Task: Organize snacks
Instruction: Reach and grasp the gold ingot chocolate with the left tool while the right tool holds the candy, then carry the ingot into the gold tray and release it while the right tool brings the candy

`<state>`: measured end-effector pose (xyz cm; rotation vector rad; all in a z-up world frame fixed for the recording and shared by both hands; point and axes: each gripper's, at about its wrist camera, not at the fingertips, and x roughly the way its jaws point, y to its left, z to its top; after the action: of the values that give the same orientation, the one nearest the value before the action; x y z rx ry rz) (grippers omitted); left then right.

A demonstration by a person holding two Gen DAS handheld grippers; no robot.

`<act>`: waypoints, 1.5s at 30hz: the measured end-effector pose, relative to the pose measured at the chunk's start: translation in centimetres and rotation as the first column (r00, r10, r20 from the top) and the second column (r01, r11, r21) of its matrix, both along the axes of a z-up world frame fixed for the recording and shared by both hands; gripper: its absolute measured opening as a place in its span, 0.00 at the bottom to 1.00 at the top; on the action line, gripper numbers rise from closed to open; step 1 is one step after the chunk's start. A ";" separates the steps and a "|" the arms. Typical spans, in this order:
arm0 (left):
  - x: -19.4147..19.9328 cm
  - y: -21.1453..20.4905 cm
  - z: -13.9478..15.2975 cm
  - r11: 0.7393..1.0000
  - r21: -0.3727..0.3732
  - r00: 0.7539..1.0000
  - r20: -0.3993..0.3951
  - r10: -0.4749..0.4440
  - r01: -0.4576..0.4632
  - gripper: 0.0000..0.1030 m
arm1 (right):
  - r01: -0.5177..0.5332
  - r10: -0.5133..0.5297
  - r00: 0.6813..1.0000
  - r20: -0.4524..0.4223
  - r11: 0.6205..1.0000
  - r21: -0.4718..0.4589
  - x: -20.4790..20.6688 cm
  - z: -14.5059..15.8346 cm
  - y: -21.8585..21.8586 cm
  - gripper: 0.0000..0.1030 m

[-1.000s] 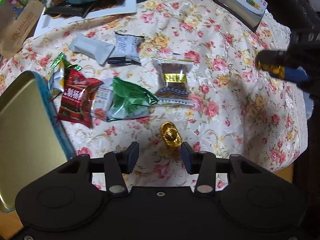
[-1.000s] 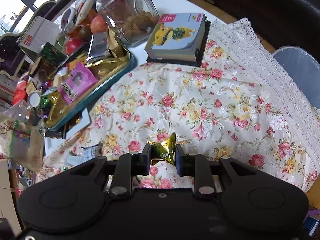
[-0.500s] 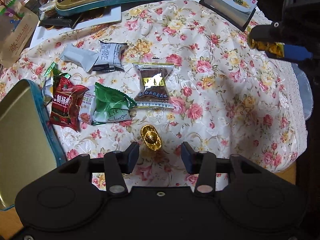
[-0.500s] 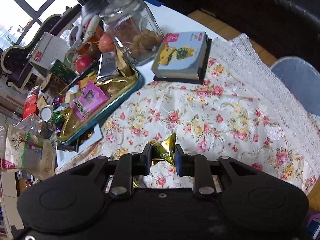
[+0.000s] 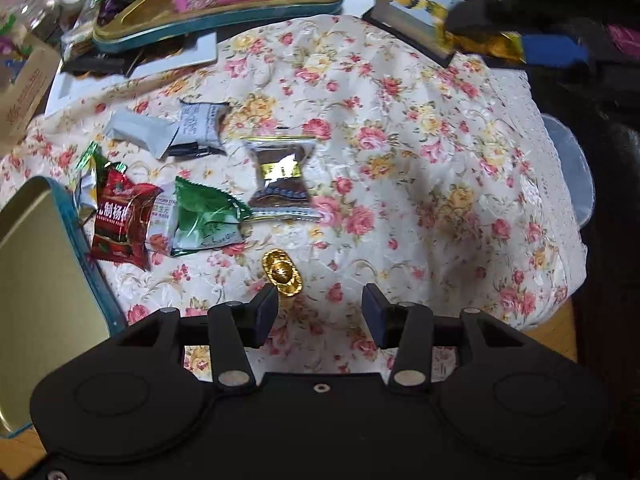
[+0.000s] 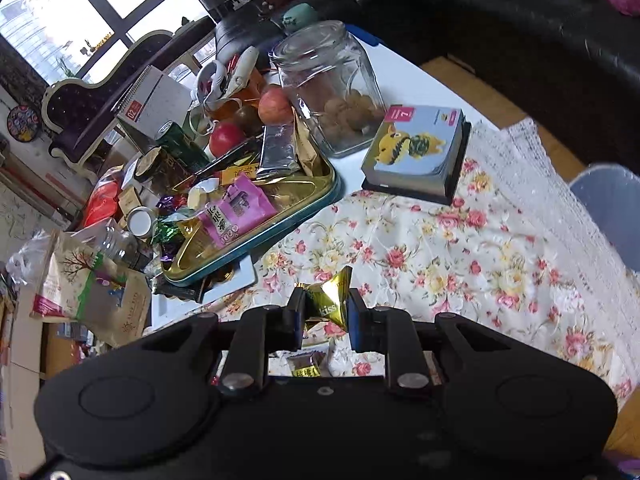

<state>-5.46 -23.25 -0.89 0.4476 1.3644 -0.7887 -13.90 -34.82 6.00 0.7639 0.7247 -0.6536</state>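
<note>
Task partly done, judging by the layout. Left claw (image 5: 319,305) is spread wide, holding nothing, hovering low over the flowered cloth (image 5: 420,184) near the tabletop's near edge; the gold ingot candy (image 5: 282,273) lies just ahead of its left finger, not between the pads. Right claw (image 6: 323,312) is clamped on a gold foil candy (image 6: 329,298), carried above the cloth, not yet dropped.

Empty tin lid (image 5: 36,264) sits at the near left edge. Beyond the ingot, loose snacks remain mid-cloth: red packet (image 5: 120,220), green packet (image 5: 206,216), clear-wrapped brown cake (image 5: 282,178), two grey-white packets (image 5: 168,132).

Toward the far edge the open tin (image 6: 304,204) already holds a pink packet (image 6: 236,210) and several other wrapped sweets. Jar (image 6: 332,88) and small box (image 6: 420,148) stand beside it.

Left: roughly six loose pieces plus the carried one.
</note>
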 end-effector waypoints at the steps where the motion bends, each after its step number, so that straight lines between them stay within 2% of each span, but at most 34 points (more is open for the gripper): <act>1: 0.5 0.1 -0.2 1.000 -0.001 1.000 -0.013 0.017 -0.017 0.51 | 0.006 -0.006 1.000 -0.006 1.000 0.008 0.2 -0.3 -0.3 0.22; 8: 2.2 1.2 -0.5 0.998 -0.015 0.998 -0.023 0.066 -0.067 0.52 | 0.024 -0.023 1.000 -0.010 0.996 0.082 -1.0 -1.6 -1.5 0.22; 13: 2.0 0.7 -2.3 0.996 0.020 0.995 -0.033 0.092 -0.092 0.52 | 0.010 -0.009 1.000 -0.013 0.995 0.100 -1.5 -1.9 -1.6 0.22; 17: 0.8 -0.9 -3.9 0.996 0.056 0.997 -0.014 0.074 -0.073 0.52 | 0.007 -0.006 1.000 -0.005 0.993 0.117 -1.6 -1.8 -1.6 0.22; 21: 0.4 -1.7 -5.3 0.991 0.099 0.996 0.023 0.086 -0.088 0.50 | -0.002 0.002 1.000 0.001 0.996 0.091 -1.8 -1.4 -1.3 0.22; 27: 0.3 -2.2 -6.0 0.988 0.113 0.993 0.061 0.096 -0.103 0.47 | -0.014 0.014 1.000 0.005 0.996 0.089 -2.0 -1.3 -1.4 0.22; 30: 0.6 -2.2 -6.4 0.985 0.118 0.992 0.047 0.120 -0.125 0.41 | -0.021 0.020 1.000 0.008 0.996 0.084 -2.0 -1.2 -1.3 0.22; 33: 1.0 -2.3 -6.7 0.981 0.133 0.989 0.027 0.142 -0.145 0.28 | -0.027 0.027 1.000 0.009 0.996 0.080 -2.1 -1.1 -1.1 0.22; 34: 1.0 -2.3 -6.9 0.981 0.134 0.990 0.022 0.141 -0.143 0.27 | -0.027 0.027 1.000 0.008 0.996 0.079 -2.1 -1.2 -1.1 0.22; 40: 1.8 -1.4 -6.2 0.981 0.114 0.988 0.007 0.155 -0.155 0.27 | -0.018 0.019 1.000 -0.005 0.997 0.079 -2.0 -1.4 -1.2 0.22; 45: 3.3 0.2 -3.7 0.979 0.077 0.982 0.014 0.188 -0.188 0.27 | -0.023 0.024 1.000 -0.015 0.997 0.076 -1.7 -1.5 -1.0 0.22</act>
<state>-2.14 -23.05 -4.60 0.3753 1.4125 -0.5793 -15.61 -35.85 4.46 0.8192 0.7758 -0.6142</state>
